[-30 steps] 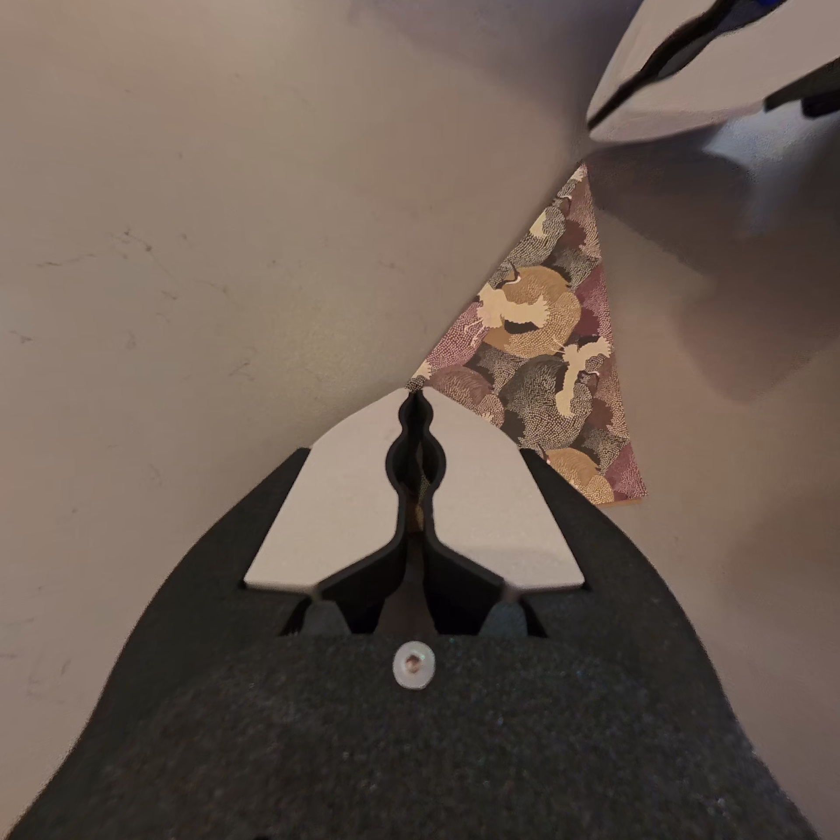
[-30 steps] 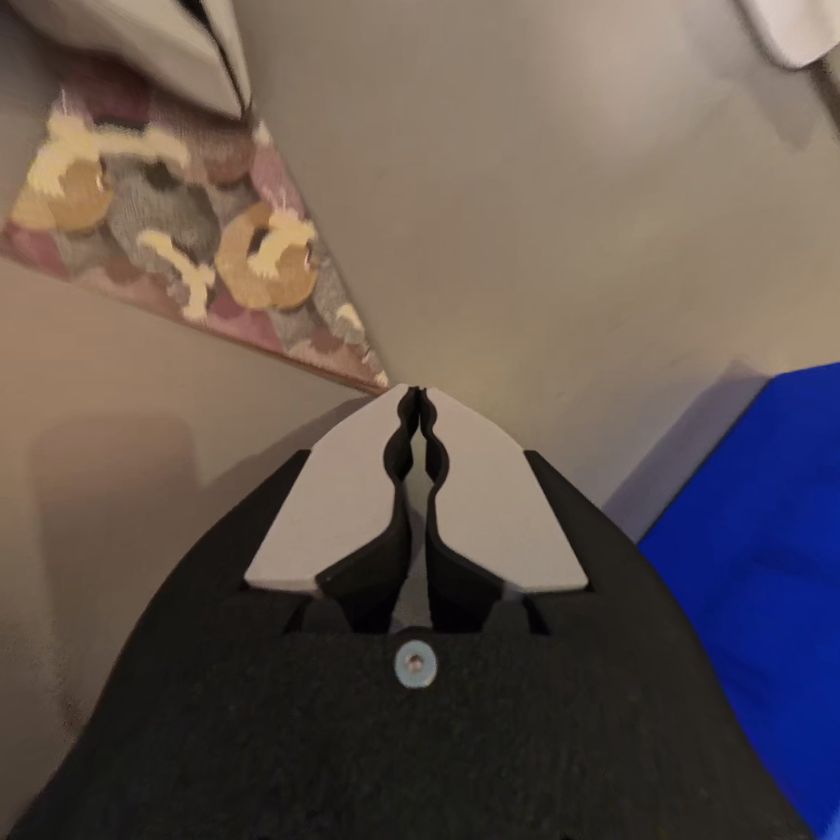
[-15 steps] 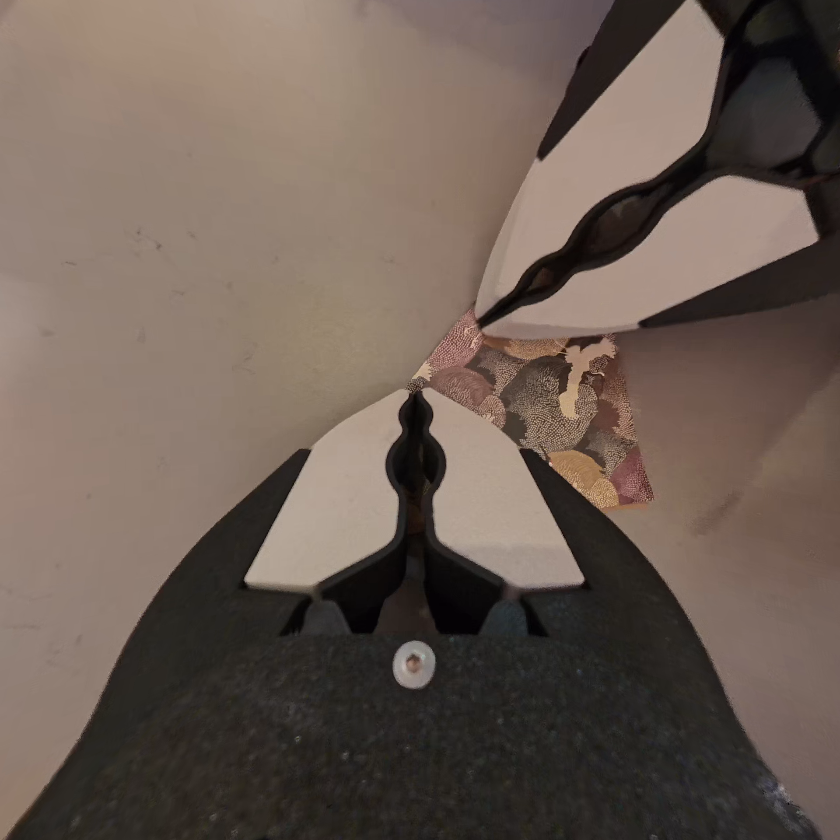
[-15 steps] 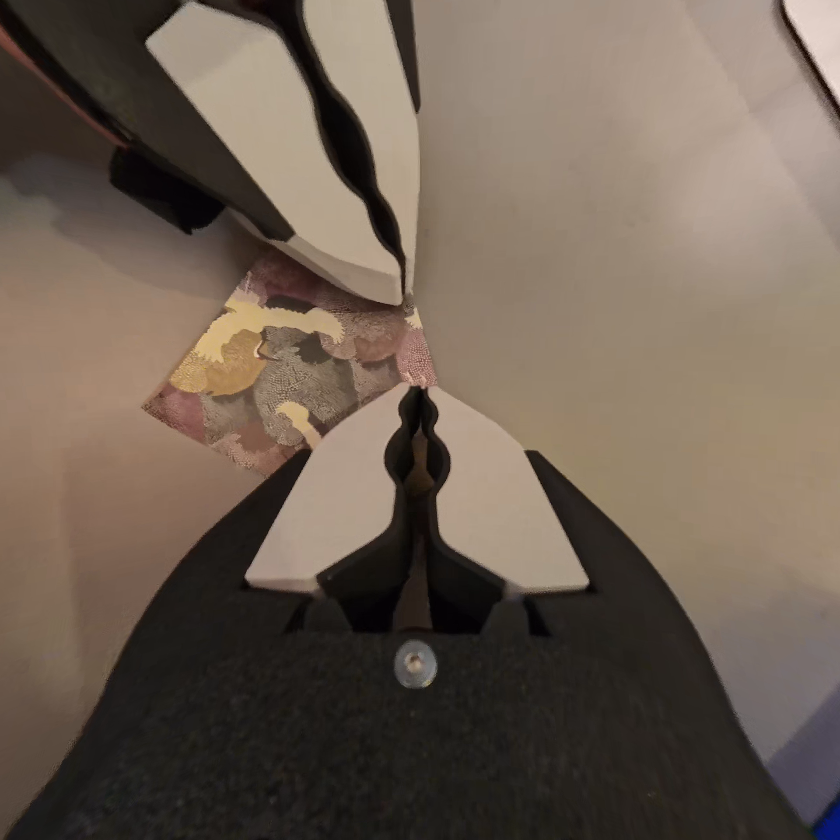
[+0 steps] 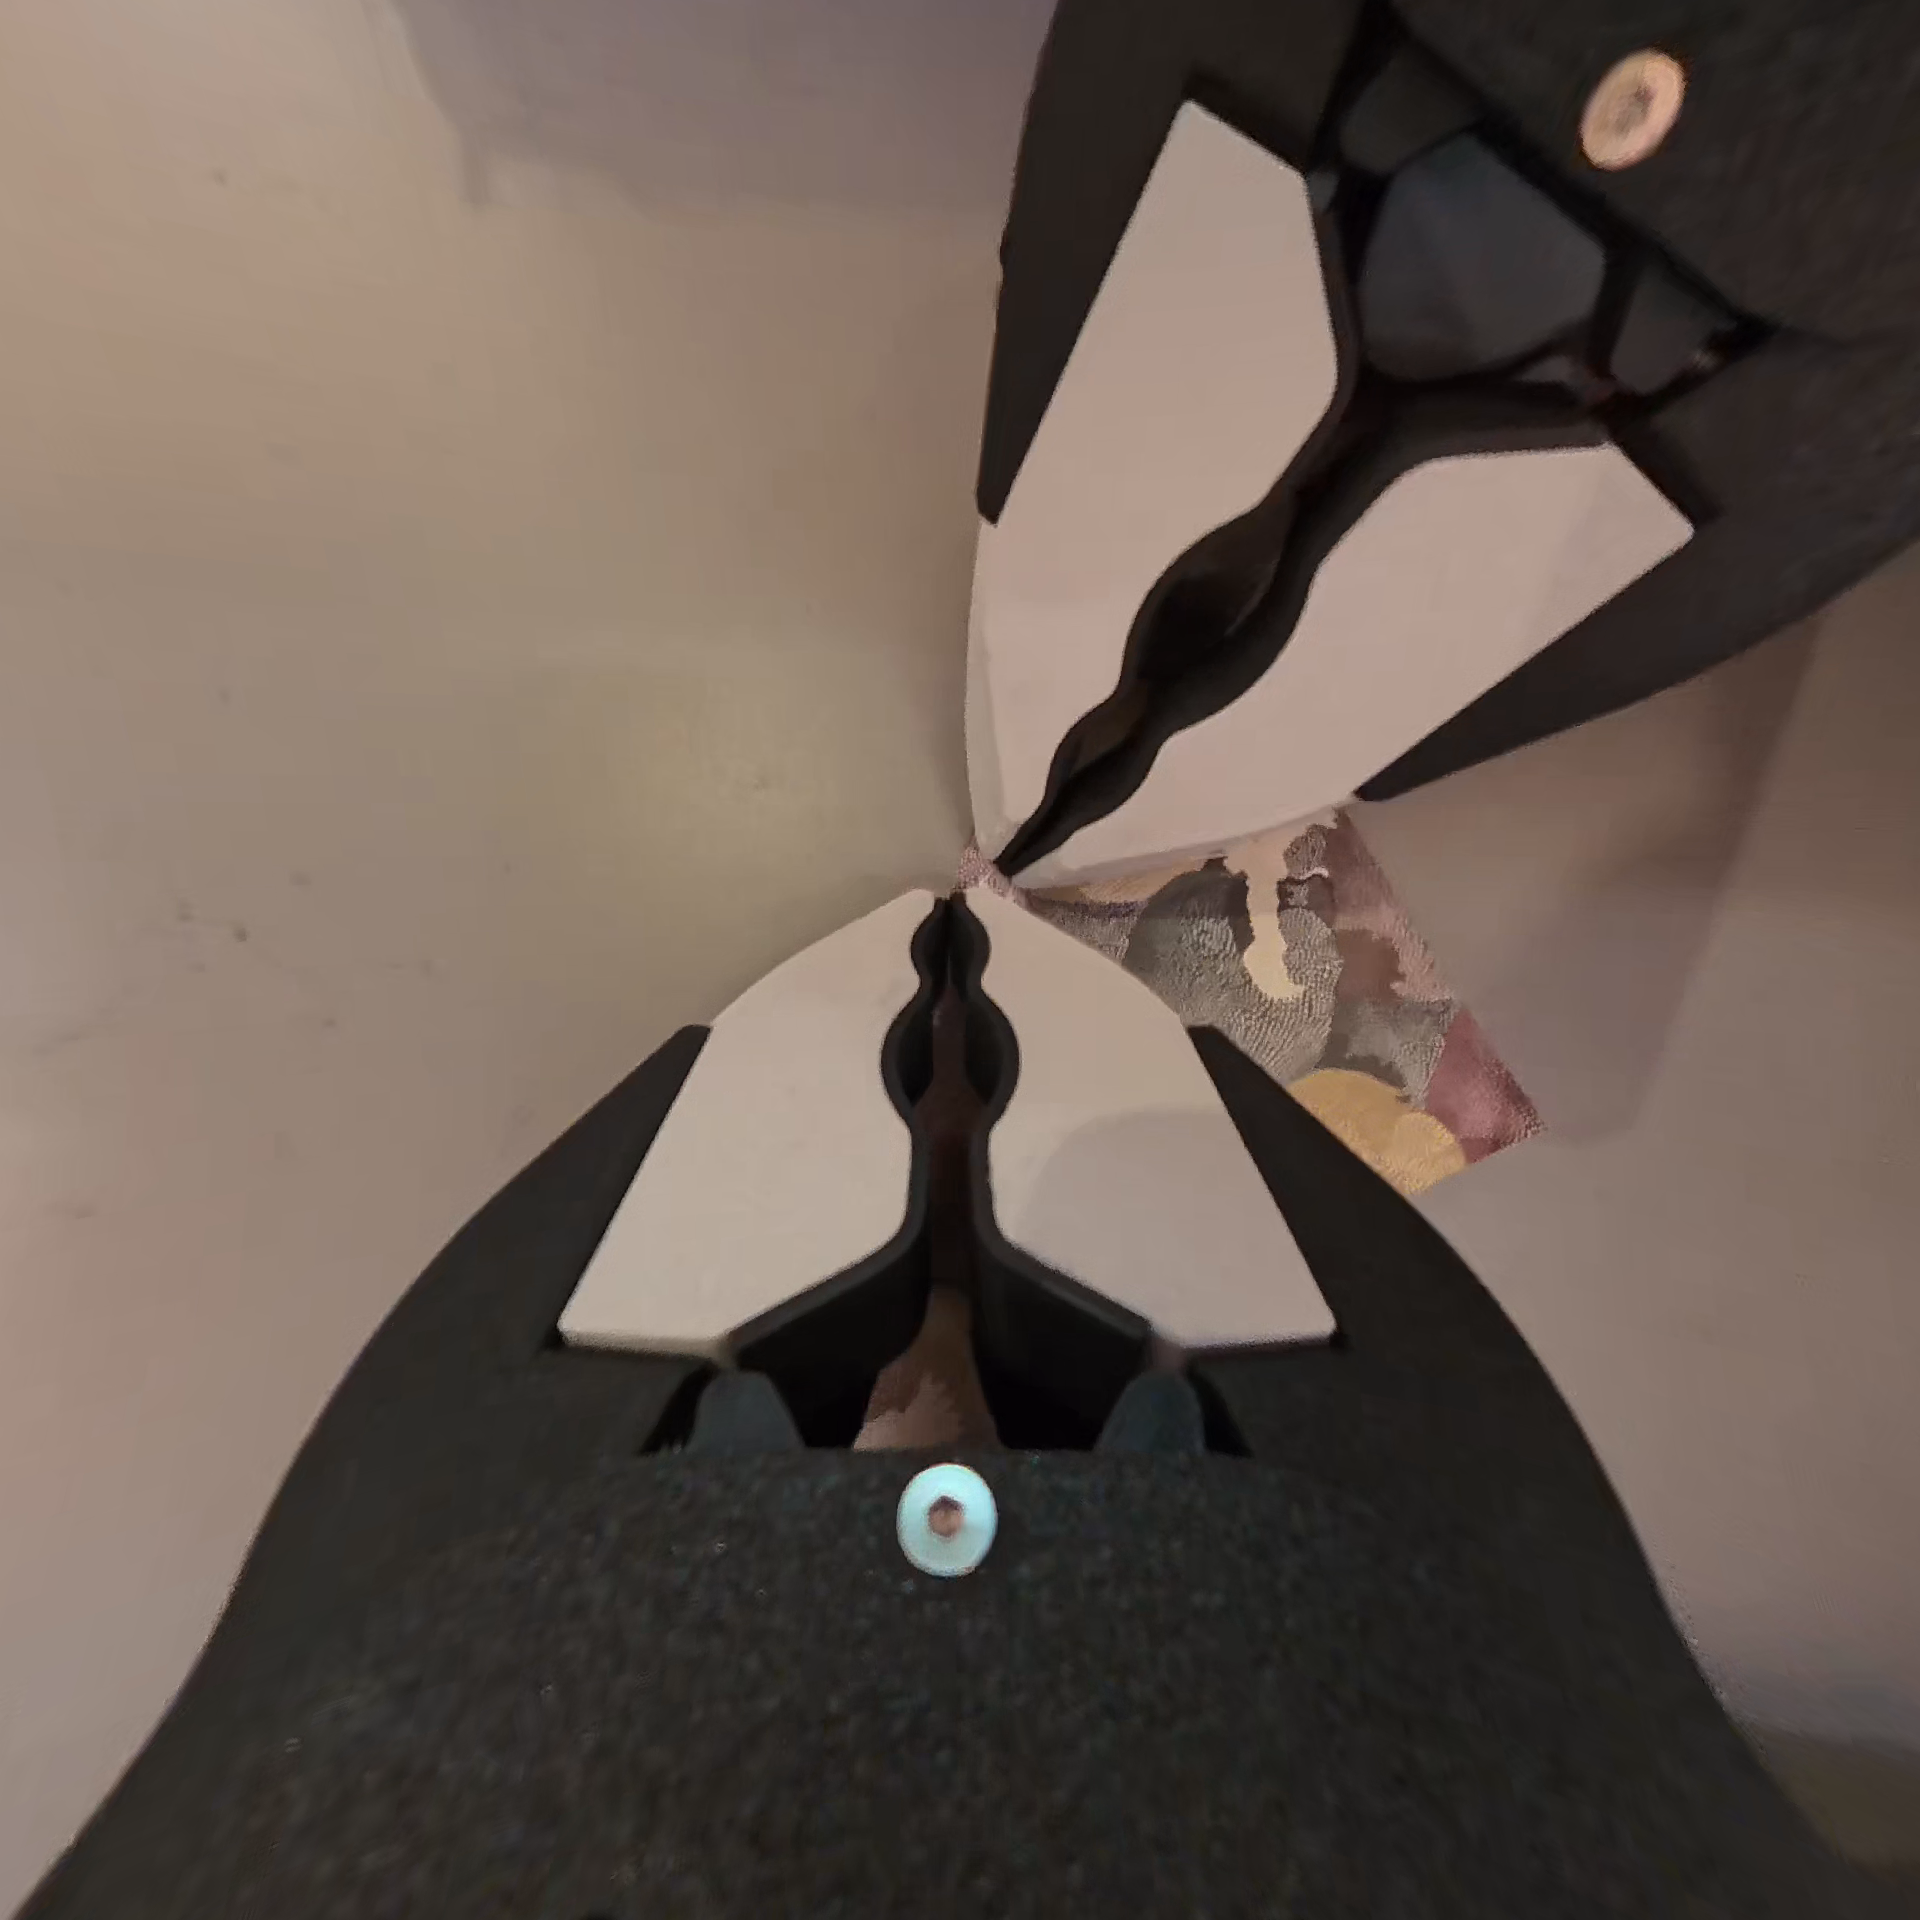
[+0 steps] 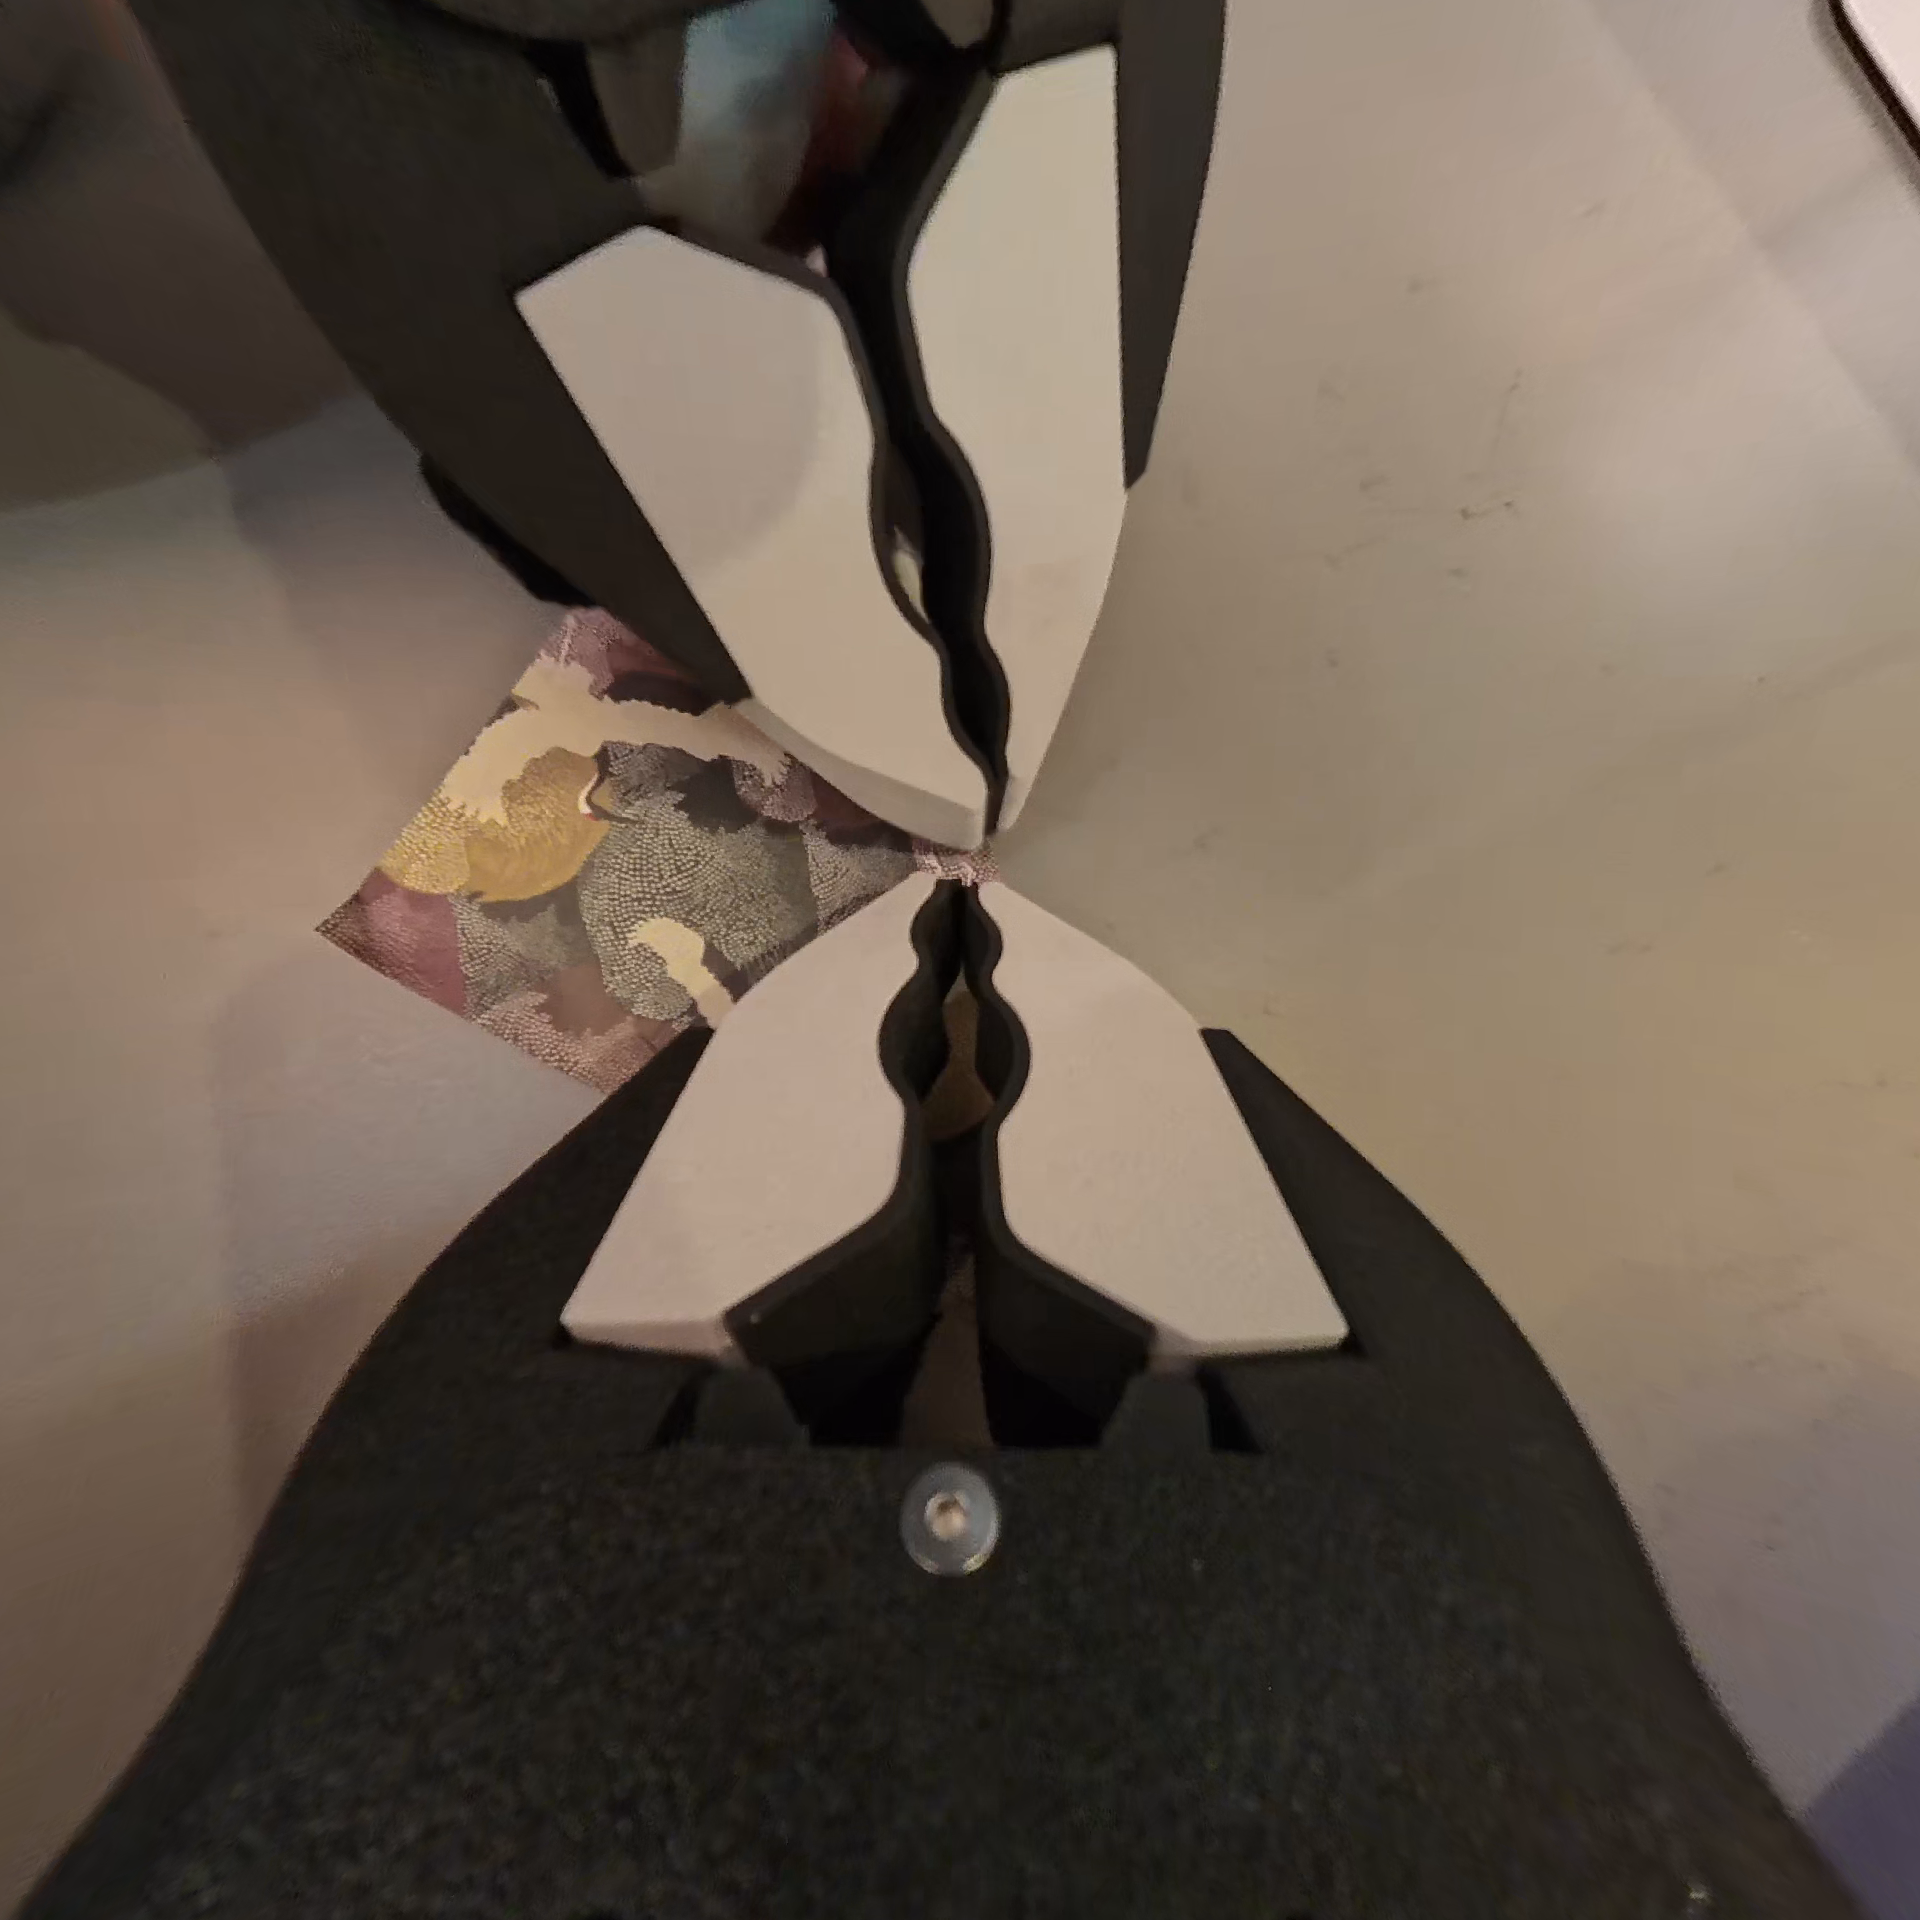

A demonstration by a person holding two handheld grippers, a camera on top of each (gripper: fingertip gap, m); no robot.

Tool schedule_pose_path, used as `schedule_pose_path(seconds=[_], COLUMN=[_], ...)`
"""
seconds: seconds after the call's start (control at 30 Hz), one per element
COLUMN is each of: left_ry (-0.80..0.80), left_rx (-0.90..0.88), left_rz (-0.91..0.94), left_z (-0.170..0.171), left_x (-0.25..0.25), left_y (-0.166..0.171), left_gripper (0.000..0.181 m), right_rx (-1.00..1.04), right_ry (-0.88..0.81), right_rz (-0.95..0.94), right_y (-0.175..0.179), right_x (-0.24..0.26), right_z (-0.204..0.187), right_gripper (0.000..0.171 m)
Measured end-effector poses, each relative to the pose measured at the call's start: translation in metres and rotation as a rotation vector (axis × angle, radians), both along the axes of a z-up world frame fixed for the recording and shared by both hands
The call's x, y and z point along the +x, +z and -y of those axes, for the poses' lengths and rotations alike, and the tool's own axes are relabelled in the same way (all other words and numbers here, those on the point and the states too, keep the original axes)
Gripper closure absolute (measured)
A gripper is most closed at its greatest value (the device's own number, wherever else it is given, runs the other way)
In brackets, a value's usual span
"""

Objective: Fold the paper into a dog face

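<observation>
On the pale worktop (image 5: 416, 623) lies the patterned paper (image 5: 1309, 997), already folded into a small flat piece; ears and muzzle folds, I judge, remain. Both tools meet tip to tip at one pointed corner of it. Left tool (image 5: 948, 906) comes in low from the near side with its fingers pressed together, paper glimpsed in its slot. Right tool (image 6: 958, 906) faces it from the opposite side, likewise narrowed onto the sheet, apparently pinching that corner
</observation>
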State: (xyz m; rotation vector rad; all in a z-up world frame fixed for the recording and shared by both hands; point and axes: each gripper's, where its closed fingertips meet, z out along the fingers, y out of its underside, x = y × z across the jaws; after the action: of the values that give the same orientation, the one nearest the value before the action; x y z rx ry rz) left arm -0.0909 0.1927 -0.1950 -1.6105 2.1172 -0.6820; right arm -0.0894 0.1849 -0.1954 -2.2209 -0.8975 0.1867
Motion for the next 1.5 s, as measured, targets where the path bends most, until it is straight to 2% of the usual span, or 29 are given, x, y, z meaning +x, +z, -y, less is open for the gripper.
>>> schedule_pose_path(seconds=[0.23,0.6,1.07,1.33,1.5], left_ry=[0.027,0.084,0.185,0.229,0.313], left_rx=[0.073,0.139,0.138,0.068,0.056], left_rz=[-0.07,-0.073,-0.104,-0.067,-0.047], left_z=[-0.017,-0.028,-0.047,-0.053,-0.073], left_x=[-0.023,-0.045,-0.071,-0.08,-0.099], left_y=[-0.001,0.0,0.0,0.0,0.0], left_gripper=[0.181,0.181,0.181,0.181,0.181], right_rx=[-0.003,0.006,0.004,0.003,0.003], right_ry=[-0.001,-0.003,-0.003,-0.003,-0.003], right_rz=[-0.007,0.007,0.004,0.001,0.003], right_y=[0.0,0.0,0.0,0.0,0.0], right_x=[0.0,0.0,0.0,0.0,0.0], right_z=[0.0,0.0,0.0,0.0,0.0], right_gripper=[0.171,0.171,0.17,0.17,0.17])
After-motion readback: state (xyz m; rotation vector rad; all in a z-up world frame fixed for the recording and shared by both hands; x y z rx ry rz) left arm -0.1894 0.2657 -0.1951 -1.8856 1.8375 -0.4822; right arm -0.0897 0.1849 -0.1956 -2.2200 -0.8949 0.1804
